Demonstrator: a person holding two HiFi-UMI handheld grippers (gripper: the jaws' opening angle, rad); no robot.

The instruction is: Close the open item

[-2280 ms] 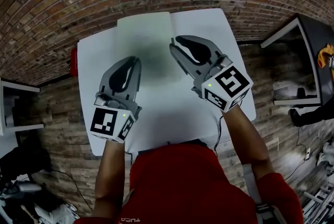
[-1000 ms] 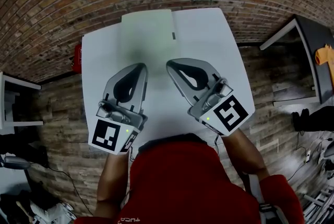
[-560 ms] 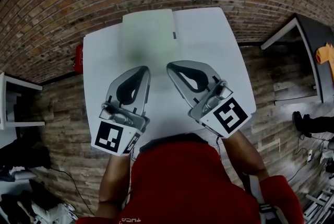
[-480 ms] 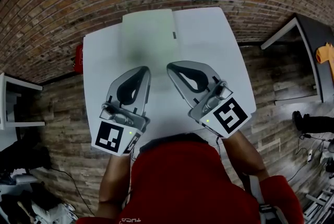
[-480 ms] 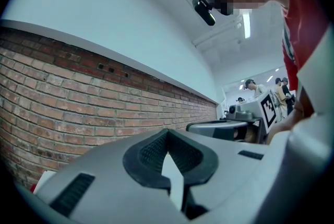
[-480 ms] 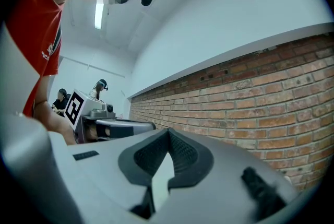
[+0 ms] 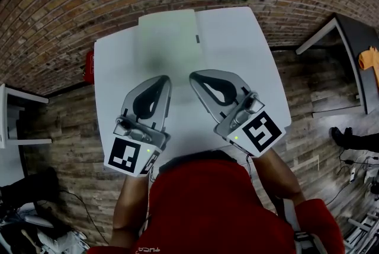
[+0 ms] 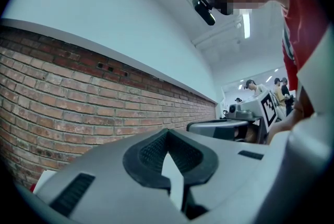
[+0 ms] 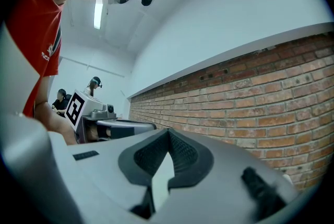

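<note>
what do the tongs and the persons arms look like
Both the left tongs and right tongs are pointed grey plastic with black ribbed teardrop pads. Each carries a white cube with black square markers. The person wears a red short-sleeved shirt.

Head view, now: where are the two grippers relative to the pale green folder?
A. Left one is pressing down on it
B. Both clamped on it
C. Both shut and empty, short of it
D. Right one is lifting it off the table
C: the left gripper and the right gripper are shut on nothing over the near half of the table, clear of the pale green folder, which lies flat at the far edge.
</note>
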